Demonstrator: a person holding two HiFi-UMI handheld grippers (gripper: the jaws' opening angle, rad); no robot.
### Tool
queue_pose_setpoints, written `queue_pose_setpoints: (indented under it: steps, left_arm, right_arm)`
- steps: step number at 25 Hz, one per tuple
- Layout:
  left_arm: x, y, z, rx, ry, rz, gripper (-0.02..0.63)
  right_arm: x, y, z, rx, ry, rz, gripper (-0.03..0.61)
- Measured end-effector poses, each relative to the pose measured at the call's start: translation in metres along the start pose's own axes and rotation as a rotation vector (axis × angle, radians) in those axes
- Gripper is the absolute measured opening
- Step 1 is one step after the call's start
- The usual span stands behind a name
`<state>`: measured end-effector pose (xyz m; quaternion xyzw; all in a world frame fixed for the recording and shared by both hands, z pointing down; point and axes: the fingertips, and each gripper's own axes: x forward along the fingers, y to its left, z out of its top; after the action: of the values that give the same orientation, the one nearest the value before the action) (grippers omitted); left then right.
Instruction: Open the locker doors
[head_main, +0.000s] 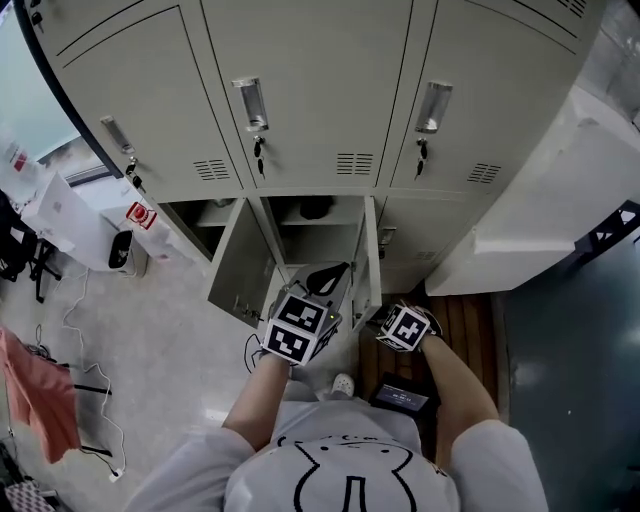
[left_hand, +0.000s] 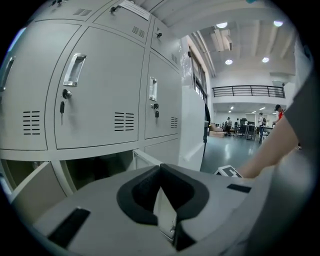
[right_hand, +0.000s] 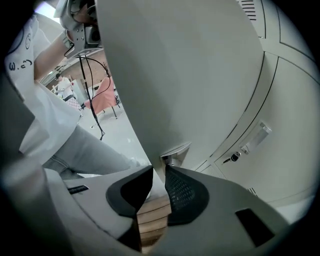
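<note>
Grey T-shirt (head_main: 400, 440) with black drawing; left hand-held gripper (left_hand: 160, 171) and right hand-held gripper (right_hand: 159, 170) are pale grey.

Three closed locker doors (head_main: 310, 90) above open lower compartments (head_main: 315, 212). Left open door (head_main: 240, 262) and right open door (head_main: 368, 262) swing toward person. Right gripper (head_main: 383, 317) at right open door's edge, left gripper (head_main: 327, 276) between both. Cables (head_main: 85, 385) on floor left.

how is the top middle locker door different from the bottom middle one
The top middle door is shut flat; the bottom middle door is swung out, leaving its compartment open. The top middle door shows its whole front, with handle and key; the bottom middle door is seen nearly edge-on. Both are the same pale grey.
</note>
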<state>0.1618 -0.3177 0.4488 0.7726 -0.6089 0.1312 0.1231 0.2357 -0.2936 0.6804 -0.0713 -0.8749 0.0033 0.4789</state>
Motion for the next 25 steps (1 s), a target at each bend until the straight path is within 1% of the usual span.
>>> queue_pose_setpoints:
  steps: [4,6,9,11,13,16,19,22,25]
  left_arm:
    - [0.004,-0.006,0.001,0.009,0.004,-0.011,0.021]
    - [0.005,-0.008,0.003,0.009,0.006,-0.013,0.021]
    - [0.009,-0.011,0.004,0.016,0.009,-0.018,0.021]
    - [0.012,-0.012,0.006,0.018,0.011,-0.022,0.021]
    - [0.016,-0.013,0.009,0.017,0.009,-0.025,0.021]
    - [0.024,-0.011,0.012,0.030,0.017,-0.023,0.021]
    - [0.033,-0.010,0.015,0.042,0.032,-0.030,0.021]
    - [0.045,-0.007,0.020,0.052,0.045,-0.035,0.021]
    - [0.058,-0.003,0.024,0.069,0.053,-0.040,0.021]
  right_arm:
    - [-0.004,-0.002,-0.006,0.006,0.009,0.005,0.071]
    - [-0.005,0.000,-0.008,0.029,0.021,0.029,0.071]
    - [-0.008,-0.001,-0.017,0.020,0.065,0.082,0.080]
    - [-0.013,-0.015,-0.025,0.010,0.097,0.071,0.094]
    - [-0.023,-0.042,-0.028,0.043,0.092,0.013,0.095]
    - [-0.031,-0.092,-0.016,0.130,0.001,-0.120,0.097]
    - [-0.028,-0.131,0.001,0.184,-0.083,-0.246,0.097]
    - [-0.021,-0.159,0.016,0.239,-0.126,-0.339,0.097]
    - [-0.015,-0.182,0.028,0.289,-0.161,-0.411,0.098]
